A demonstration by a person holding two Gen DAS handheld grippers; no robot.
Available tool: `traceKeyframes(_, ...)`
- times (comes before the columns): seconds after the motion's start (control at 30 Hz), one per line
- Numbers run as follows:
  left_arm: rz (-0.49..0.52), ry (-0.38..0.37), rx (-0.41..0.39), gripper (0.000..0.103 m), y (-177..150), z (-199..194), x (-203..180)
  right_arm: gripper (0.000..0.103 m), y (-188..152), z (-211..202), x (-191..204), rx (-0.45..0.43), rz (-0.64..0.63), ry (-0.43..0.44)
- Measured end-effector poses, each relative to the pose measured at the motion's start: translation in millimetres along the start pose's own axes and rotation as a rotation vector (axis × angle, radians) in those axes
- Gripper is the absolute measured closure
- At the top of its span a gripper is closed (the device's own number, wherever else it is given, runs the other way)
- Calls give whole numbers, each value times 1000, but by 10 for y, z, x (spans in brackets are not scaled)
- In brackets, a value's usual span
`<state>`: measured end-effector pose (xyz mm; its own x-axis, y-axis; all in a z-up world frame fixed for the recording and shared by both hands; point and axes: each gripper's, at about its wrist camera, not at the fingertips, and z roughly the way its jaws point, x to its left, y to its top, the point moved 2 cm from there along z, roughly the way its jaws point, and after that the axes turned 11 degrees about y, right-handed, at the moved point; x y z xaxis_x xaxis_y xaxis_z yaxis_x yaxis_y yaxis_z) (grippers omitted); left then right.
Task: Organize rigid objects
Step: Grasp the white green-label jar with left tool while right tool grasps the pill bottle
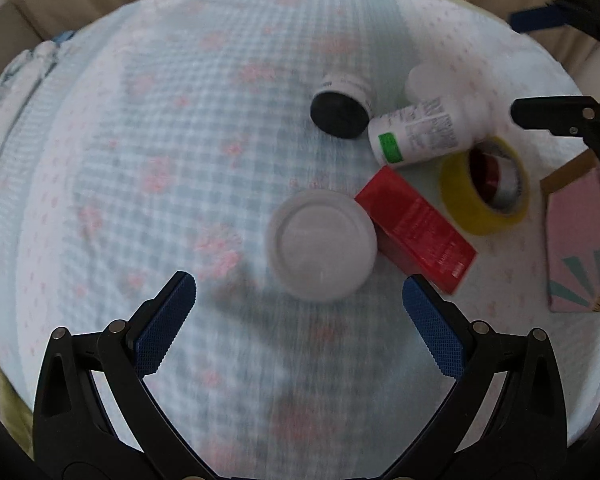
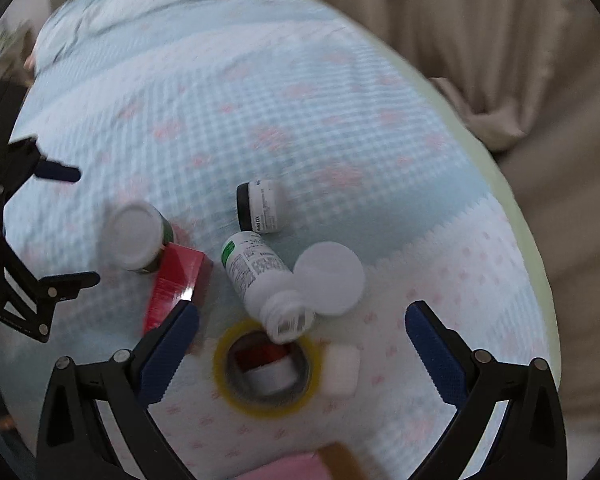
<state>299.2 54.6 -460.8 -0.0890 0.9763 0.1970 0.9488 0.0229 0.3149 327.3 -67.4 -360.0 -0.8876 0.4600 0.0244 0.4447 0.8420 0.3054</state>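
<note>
On a blue checked cloth lie a white-lidded jar point(image 1: 322, 245) point(image 2: 136, 236), a red box point(image 1: 418, 229) point(image 2: 176, 288), a white bottle on its side point(image 1: 424, 132) point(image 2: 256, 276), a black-capped jar on its side point(image 1: 340, 106) point(image 2: 259, 207), a white round lid point(image 2: 329, 278) and a yellow tape roll point(image 1: 485, 186) point(image 2: 266, 368). My left gripper point(image 1: 298, 320) is open and empty, just short of the white-lidded jar. My right gripper point(image 2: 300, 340) is open and empty above the tape roll and bottle mouth.
A pink box in a cardboard frame point(image 1: 578, 236) point(image 2: 296, 466) lies at the cloth's right edge. A small white block point(image 2: 342, 368) sits beside the tape. Beige fabric point(image 2: 500, 60) surrounds the cloth-covered surface point(image 1: 140, 160).
</note>
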Motion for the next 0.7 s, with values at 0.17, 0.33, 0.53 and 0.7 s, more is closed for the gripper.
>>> traceKeyframes(0.17,20,-11,6,1,32,265,-93,10,130,446,-2,73,-121,43)
traceKeyframes(0.33,41,-25,0,2,42,422,-155,18,213,770,71,130,-232,74)
traceKeyframes(0.53,87,-73,-17,18,79,524,-191,37,245,1013,167,182,-322,99)
traceKeyframes(0.7,161,-68,-50,34,143,556,-231,53,262,1107,180,215,-343,125)
